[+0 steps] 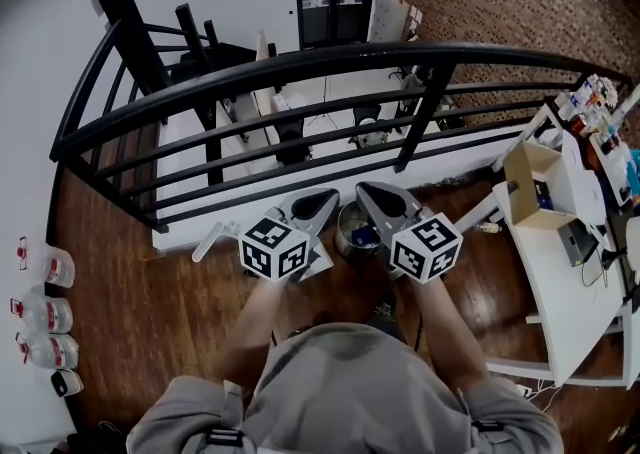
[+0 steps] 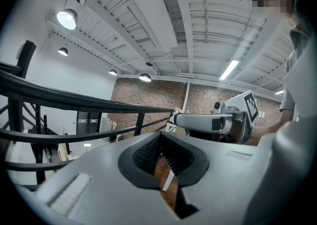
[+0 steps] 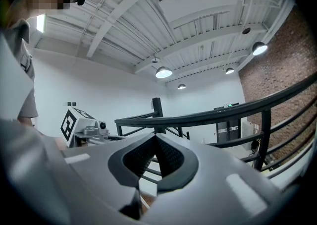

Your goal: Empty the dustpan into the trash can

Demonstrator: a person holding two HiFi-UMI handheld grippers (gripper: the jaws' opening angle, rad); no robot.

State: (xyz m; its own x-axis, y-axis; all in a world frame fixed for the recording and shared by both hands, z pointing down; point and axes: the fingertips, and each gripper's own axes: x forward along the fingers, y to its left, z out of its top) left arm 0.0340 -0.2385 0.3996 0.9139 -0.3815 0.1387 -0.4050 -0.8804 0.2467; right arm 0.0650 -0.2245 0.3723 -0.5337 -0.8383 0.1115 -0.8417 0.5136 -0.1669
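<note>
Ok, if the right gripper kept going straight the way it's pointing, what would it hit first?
Most likely the black railing: the right gripper, jaws shut and empty, points roughly level at its bars, and nothing else shows in between. The distance is unclear.

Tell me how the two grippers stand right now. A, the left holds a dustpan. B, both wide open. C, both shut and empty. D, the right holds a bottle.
C: the left gripper and the right gripper each show their jaws meeting at the tips, with nothing between them.
</note>
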